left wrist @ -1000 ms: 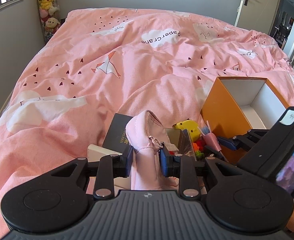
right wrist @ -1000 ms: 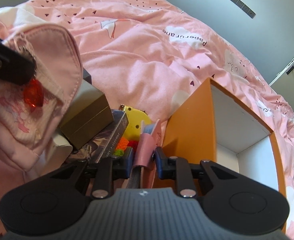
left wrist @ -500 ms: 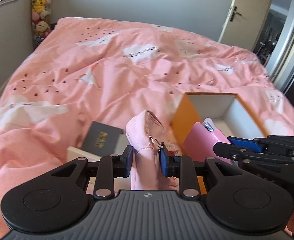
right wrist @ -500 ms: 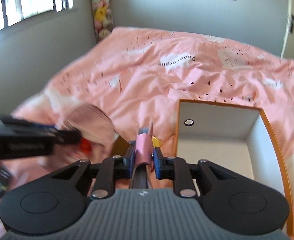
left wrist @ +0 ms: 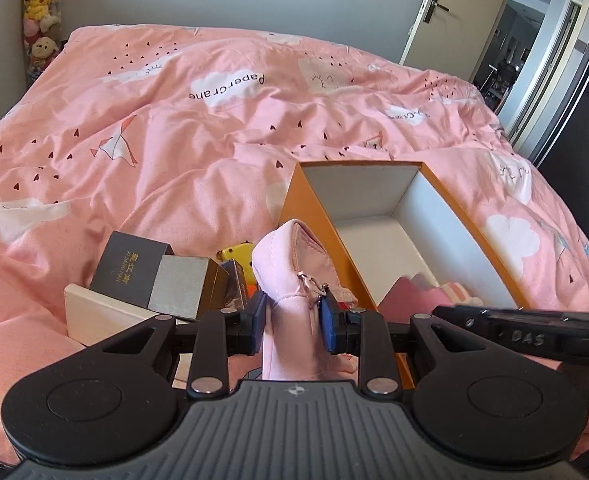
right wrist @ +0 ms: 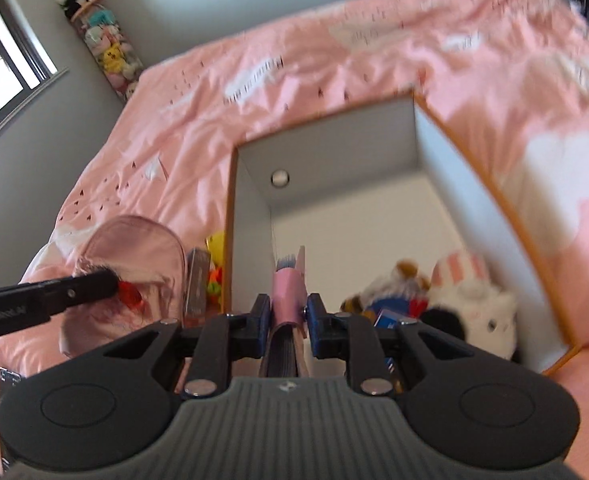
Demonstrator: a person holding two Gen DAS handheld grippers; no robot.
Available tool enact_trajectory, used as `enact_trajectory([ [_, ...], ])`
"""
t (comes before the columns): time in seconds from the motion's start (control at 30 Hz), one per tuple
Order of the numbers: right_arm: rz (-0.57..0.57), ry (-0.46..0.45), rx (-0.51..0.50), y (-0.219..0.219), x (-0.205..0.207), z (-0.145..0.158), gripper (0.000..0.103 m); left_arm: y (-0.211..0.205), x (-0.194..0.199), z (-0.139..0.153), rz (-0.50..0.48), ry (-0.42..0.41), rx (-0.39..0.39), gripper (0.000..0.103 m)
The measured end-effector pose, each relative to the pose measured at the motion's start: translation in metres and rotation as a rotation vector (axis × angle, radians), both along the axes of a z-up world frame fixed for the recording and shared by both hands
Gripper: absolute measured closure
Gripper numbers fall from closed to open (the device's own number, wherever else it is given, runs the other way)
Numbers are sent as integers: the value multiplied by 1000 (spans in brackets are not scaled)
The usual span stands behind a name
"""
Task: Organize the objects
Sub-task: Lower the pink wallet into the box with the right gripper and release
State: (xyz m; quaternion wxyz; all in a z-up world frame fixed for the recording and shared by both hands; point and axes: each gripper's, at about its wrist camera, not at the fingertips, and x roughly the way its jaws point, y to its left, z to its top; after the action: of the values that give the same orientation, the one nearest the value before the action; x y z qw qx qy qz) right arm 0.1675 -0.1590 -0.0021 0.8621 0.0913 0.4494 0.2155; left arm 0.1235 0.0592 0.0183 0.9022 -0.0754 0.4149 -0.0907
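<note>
Pink pouch & pink notebook held over orange box

Pink pouch [left wrist: 290, 276]: soft fabric, zip pull, upright, long axis vertical, pinched by left gripper [left wrist: 293, 322] just left of orange box [left wrist: 306, 216]. Pink notebook [right wrist: 288, 292]: thin, w/ blue page tabs, spine edge up, pointing fwd into box, right gripper [right wrist: 288, 316] pads clamp it. Plush toys [right wrist: 470, 300] lie in box.

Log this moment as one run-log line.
left gripper: jaws shut on pink pouch | right gripper: jaws shut on pink notebook, over orange box | box: plush toys inside
</note>
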Motion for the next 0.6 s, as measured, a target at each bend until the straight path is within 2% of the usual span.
enact_trajectory([
  [0.23, 3, 186, 77, 0, 24, -45, 82, -3, 8, -9, 6, 38, 27, 72],
  [0.37, 34, 247, 87, -3, 35, -54, 82, -4, 13, -12, 3, 52, 34, 72],
  [0.5, 116, 306, -9, 3, 41, -60, 82, -6, 15, -10, 0, 49, 33, 71],
  [0.6, 184, 281, -114, 11, 42, -61, 83, -6, 15, -3, 1, 32, 30, 71],
])
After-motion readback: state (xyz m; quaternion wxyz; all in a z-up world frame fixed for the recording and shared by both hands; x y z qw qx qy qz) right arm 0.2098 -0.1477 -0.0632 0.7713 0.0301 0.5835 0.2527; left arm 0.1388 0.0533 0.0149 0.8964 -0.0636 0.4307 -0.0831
